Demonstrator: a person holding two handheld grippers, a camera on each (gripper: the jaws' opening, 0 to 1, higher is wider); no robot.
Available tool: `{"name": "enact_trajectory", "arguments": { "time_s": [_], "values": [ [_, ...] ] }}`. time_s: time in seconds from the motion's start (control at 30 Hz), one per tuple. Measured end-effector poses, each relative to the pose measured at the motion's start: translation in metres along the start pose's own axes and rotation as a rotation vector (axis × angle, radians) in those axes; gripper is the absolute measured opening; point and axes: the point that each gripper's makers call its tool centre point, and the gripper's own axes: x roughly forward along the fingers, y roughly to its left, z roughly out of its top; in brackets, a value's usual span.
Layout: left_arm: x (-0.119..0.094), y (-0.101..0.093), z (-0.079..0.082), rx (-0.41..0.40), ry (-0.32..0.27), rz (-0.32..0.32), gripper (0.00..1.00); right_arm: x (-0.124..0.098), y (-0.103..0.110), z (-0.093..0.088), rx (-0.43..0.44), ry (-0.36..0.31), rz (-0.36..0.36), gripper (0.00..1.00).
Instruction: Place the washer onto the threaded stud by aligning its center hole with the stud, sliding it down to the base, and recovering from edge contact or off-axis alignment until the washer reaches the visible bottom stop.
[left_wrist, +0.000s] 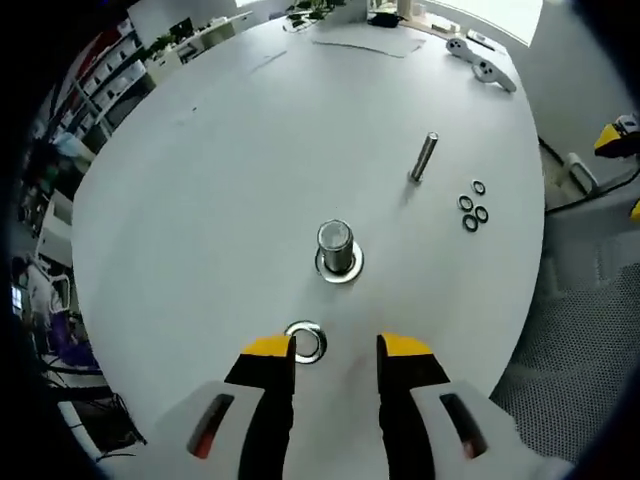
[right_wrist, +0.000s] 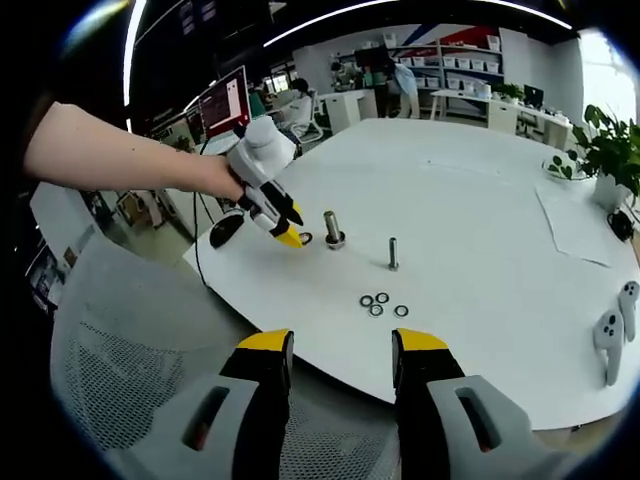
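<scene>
A short, thick metal stud (left_wrist: 336, 245) stands upright on the white table (left_wrist: 200, 200), with a wide shiny flange around its foot. A flat silver washer (left_wrist: 305, 341) lies on the table, touching the inner side of my left gripper's left fingertip. My left gripper (left_wrist: 337, 350) is open just above the table, and nothing is held between its yellow tips. In the right gripper view a hand holds the left gripper (right_wrist: 288, 236) beside the stud (right_wrist: 333, 230) and washer (right_wrist: 305, 238). My right gripper (right_wrist: 342, 345) is open and empty, back off the table's near edge.
A thin bolt (left_wrist: 425, 157) stands beyond the stud, with several small dark rings (left_wrist: 473, 208) to its right. White game controllers (left_wrist: 482, 60) and papers (left_wrist: 370, 42) lie at the far edge. A mesh chair (right_wrist: 120, 340) sits below the table edge, and a potted plant (right_wrist: 610, 150) stands at the right.
</scene>
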Motion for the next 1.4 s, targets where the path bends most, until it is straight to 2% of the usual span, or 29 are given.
{"name": "enact_trajectory", "arguments": {
  "time_s": [0.33, 0.87, 1.03, 1.13, 1.4],
  "values": [
    [-0.021, -0.008, -0.029, -0.108, -0.026, 0.030, 0.31, 0.001, 0.005, 0.001, -0.013, -0.003, 0.026, 0.42],
    [-0.050, -0.024, -0.032, -0.209, -0.079, 0.066, 0.31, 0.001, 0.014, 0.003, -0.026, -0.010, 0.065, 0.43],
    [-0.052, -0.028, -0.040, -0.213, -0.081, 0.077, 0.31, 0.001, 0.015, 0.004, -0.033, -0.013, 0.064, 0.43],
    [-0.056, -0.031, -0.044, -0.248, -0.096, 0.073, 0.32, 0.001, 0.016, 0.004, -0.034, -0.012, 0.069, 0.43],
    [-0.058, -0.022, -0.047, -0.309, -0.116, 0.079, 0.32, 0.002, 0.019, 0.003, -0.049, -0.003, 0.081, 0.43]
  ]
}}
